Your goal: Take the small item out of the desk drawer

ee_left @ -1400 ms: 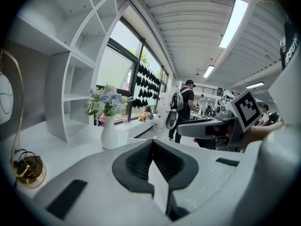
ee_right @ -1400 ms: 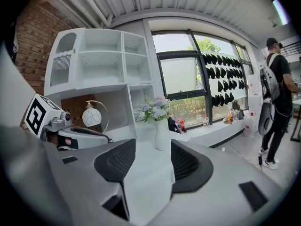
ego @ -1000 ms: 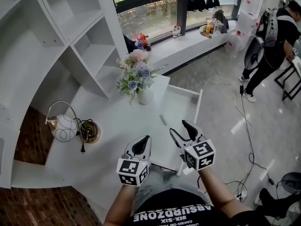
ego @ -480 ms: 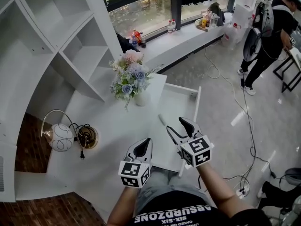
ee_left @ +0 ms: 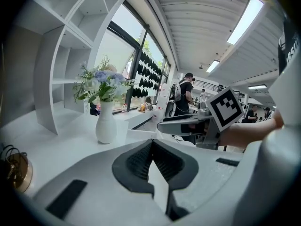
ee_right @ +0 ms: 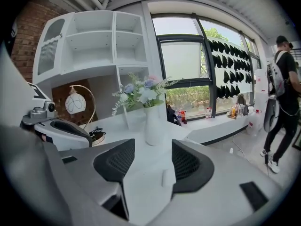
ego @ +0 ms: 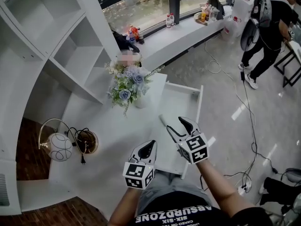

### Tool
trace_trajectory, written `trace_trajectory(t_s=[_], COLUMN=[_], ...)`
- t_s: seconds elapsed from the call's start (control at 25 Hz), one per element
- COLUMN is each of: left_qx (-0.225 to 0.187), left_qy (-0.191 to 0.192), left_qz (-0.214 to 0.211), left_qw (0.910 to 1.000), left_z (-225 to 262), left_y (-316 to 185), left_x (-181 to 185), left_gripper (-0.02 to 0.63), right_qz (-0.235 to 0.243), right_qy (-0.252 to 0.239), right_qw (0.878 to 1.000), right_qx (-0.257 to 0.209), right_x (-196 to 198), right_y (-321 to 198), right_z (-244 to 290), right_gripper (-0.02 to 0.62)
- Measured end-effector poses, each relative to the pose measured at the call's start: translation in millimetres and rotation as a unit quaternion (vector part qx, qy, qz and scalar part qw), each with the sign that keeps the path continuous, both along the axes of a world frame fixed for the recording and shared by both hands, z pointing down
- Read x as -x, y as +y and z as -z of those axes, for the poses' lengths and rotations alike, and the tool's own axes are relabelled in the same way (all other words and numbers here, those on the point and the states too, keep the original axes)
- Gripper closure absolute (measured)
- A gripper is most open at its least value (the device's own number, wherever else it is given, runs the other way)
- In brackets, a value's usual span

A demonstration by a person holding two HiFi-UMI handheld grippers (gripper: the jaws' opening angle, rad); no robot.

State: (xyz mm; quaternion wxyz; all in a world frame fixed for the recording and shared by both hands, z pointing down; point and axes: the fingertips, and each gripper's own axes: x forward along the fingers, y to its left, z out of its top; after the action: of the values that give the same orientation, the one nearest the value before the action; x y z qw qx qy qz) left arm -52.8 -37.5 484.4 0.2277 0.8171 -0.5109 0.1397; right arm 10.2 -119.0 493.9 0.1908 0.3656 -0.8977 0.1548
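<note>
A small white stick-shaped item (ego: 162, 120) lies on the white surface where the desk top (ego: 117, 126) meets the pulled-out white drawer (ego: 199, 102); I cannot tell which of the two it rests on. In the right gripper view the item (ee_right: 165, 177) shows low between the jaws. My right gripper (ego: 180, 125) hovers just right of it, open and empty. My left gripper (ego: 148, 149) hangs over the desk's near edge, shut on nothing; its pads meet in the left gripper view (ee_left: 151, 142), where the right gripper's fingers (ee_left: 181, 125) show ahead.
A white vase of flowers (ego: 128, 86) stands behind the item. A globe lamp (ego: 59, 146) with a coiled cord sits at the desk's left. White shelving (ego: 61, 46) lines the wall. A person (ego: 268, 27) stands far right; cables (ego: 244, 126) trail on the floor.
The head view has drifted, so the flowers and lamp sit lower and further left. Both grippers stay near the desk's front edge, the left one slightly nearer me. Jaws are unchanged.
</note>
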Motion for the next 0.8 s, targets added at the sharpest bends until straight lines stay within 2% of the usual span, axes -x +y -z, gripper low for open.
trace_trajectory(t_s=[0.8], left_qx=[0.051], left_qy=[0.015], left_qz=[-0.026], left_qw=[0.9983], left_z=[-40.7], left_y=[-48.4], left_x=[11.0], left_gripper=[0.600], right_qz=[-0.008], right_qy=[0.040], right_qw=[0.996], right_qx=[0.074], right_x=[23.8], right_y=[-57.7], right_z=[-89.2], right_gripper=[0.376])
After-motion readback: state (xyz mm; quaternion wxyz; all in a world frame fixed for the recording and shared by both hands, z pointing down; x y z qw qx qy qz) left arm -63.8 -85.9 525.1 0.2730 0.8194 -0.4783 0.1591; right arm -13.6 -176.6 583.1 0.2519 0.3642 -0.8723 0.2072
